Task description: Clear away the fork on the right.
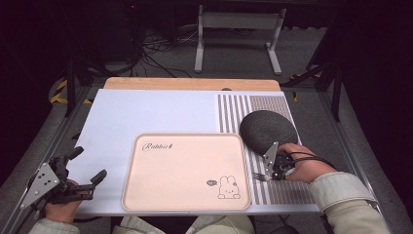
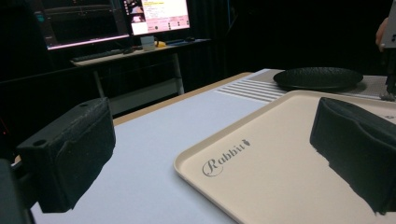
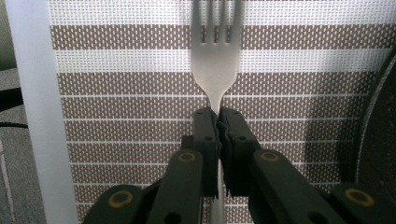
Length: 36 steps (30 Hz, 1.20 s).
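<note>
Fork (image 3: 215, 56): metal, clamped at its neck between the closed jaws of the right gripper (image 3: 217, 122); tines point to 12 o'clock in the right gripper view, over the striped mat (image 3: 130, 121). In the high view the fork (image 1: 259, 176) sits low over the mat (image 1: 285, 187) at the tray's 3 o'clock, tines toward the tray.

Right gripper (image 1: 272, 171): held in the right hand (image 1: 304, 163), just beside the tray's right edge.

Plate (image 1: 268, 129): dark, textured, round, on the mat at 12 o'clock of the right hand; its rim shows at 3 o'clock in the right gripper view.

Tray (image 1: 146, 195): beige, rounded corners, "Rabbit" lettering and a rabbit drawing; lies on the white table (image 1: 146, 112), bare inside.

Left gripper (image 1: 90, 168): held in the left hand (image 1: 61, 209) at the tray's 9 o'clock, near the table's front corner; jaws wide apart, nothing between them. Its pads (image 2: 70, 154) frame the tray's corner (image 2: 243, 177).
</note>
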Each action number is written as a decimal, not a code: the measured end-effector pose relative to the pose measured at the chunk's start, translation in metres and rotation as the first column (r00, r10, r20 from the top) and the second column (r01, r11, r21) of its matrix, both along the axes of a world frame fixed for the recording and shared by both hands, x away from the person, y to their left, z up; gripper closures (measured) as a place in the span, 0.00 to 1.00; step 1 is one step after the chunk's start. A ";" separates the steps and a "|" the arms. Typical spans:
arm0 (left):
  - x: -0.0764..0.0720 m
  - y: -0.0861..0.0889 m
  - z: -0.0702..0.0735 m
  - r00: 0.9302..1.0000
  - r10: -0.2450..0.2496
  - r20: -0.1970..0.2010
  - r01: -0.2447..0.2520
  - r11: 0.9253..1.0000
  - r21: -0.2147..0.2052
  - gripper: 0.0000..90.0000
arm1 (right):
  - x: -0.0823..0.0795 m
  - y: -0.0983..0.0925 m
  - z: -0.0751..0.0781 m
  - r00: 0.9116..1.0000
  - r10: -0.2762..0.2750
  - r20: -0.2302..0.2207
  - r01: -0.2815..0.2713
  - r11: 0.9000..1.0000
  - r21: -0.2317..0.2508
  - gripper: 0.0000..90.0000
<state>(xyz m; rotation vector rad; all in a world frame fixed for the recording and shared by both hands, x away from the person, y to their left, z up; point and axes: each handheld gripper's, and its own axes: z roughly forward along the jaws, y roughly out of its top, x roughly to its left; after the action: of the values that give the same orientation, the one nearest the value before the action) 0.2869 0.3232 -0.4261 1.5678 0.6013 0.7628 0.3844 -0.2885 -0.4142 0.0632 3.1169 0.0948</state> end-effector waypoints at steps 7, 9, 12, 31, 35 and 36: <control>0.000 0.000 0.000 1.000 0.001 -0.001 -0.001 1.000 -0.001 0.01 | -0.001 -0.001 0.001 1.000 -0.021 0.006 0.021 1.000 0.002 0.96; 0.000 0.000 0.000 1.000 0.002 -0.001 -0.002 1.000 -0.001 0.01 | -0.002 -0.002 0.005 0.999 -0.036 0.017 0.036 0.999 0.013 0.96; 0.000 0.000 0.000 1.000 0.003 -0.002 -0.003 1.000 -0.002 0.01 | -0.003 -0.004 0.012 0.999 -0.043 0.033 0.042 0.998 0.049 0.97; 0.000 0.000 0.000 1.000 0.006 -0.001 -0.006 1.000 -0.005 0.01 | -0.011 -0.004 0.049 0.988 -0.107 0.112 0.082 0.973 0.214 0.97; 0.000 0.000 0.000 1.000 0.007 -0.001 -0.007 1.000 -0.004 0.01 | -0.013 -0.004 0.059 0.977 -0.154 0.146 0.110 0.956 0.271 0.97; 0.000 0.000 0.000 1.000 0.007 -0.001 -0.007 1.000 -0.004 0.01 | -0.014 -0.004 0.060 0.976 -0.169 0.138 0.125 0.952 0.281 0.97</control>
<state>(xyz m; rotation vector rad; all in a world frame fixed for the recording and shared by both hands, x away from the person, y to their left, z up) 0.2869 0.3234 -0.4264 1.5636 0.6090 0.7658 0.3703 -0.2929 -0.3538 0.2782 2.9042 0.4965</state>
